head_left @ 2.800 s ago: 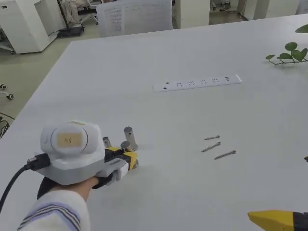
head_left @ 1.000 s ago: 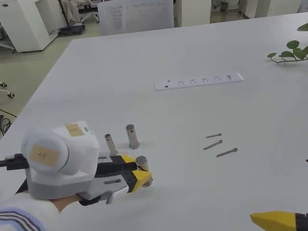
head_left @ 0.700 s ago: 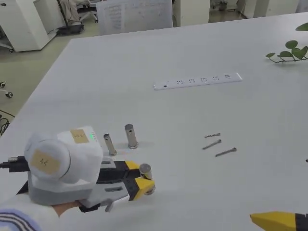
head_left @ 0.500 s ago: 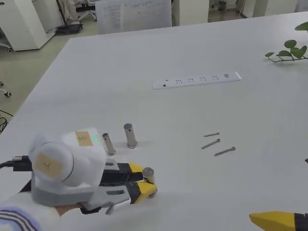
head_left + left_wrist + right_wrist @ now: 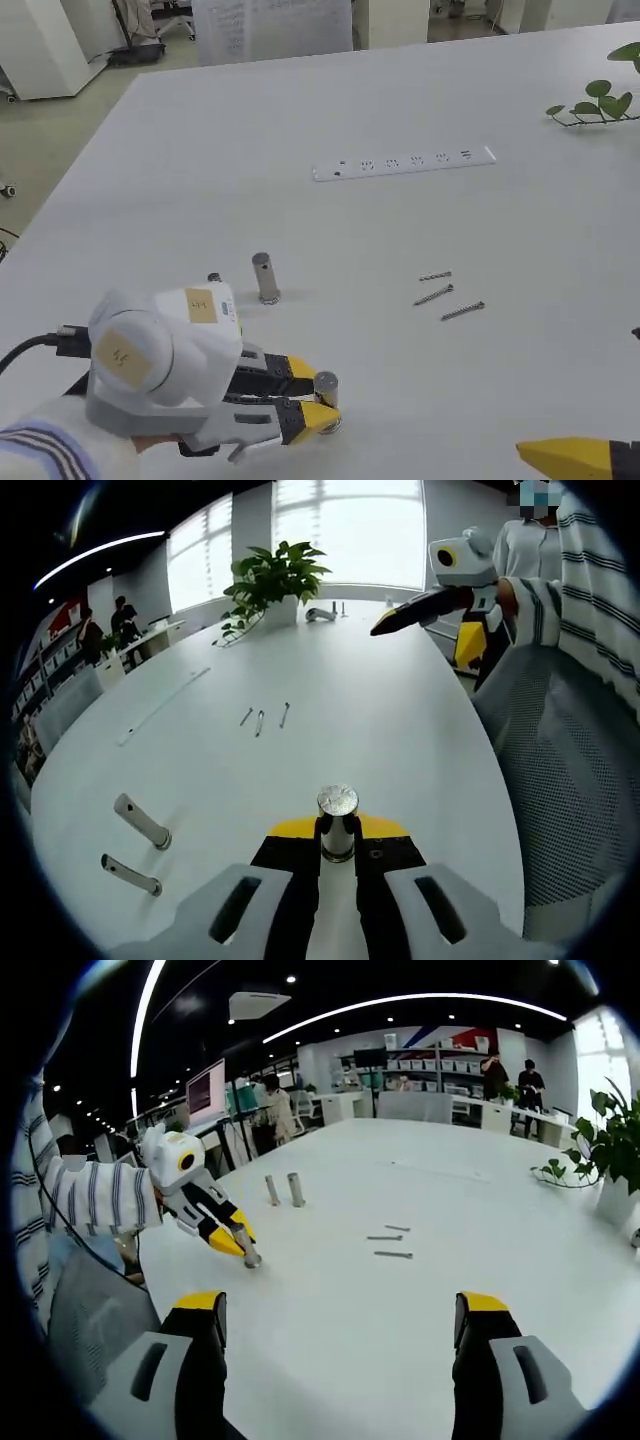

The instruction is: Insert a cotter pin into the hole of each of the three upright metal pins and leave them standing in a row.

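My left gripper [image 5: 312, 397] is shut on one upright metal pin [image 5: 326, 384] near the table's front edge; its own view has the pin [image 5: 338, 802] standing between the yellow jaws. A second metal pin [image 5: 265, 277] stands farther back, and the third pin [image 5: 213, 277] peeks out behind the gripper body. Three cotter pins [image 5: 440, 294] lie loose to the right. My right gripper [image 5: 342, 1310] is open and holds nothing, well to the right of the work, with its yellow tip [image 5: 575, 458] at the lower right of the head view.
A white power strip [image 5: 403, 163] lies across the table's middle at the back. Plant leaves [image 5: 590, 105] reach in at the far right. A mesh chair [image 5: 560, 770] stands beside the table's near edge.
My left gripper has carried the metal pin away from the other two, toward the front edge and to the right. The cotter pins have stayed where they were.
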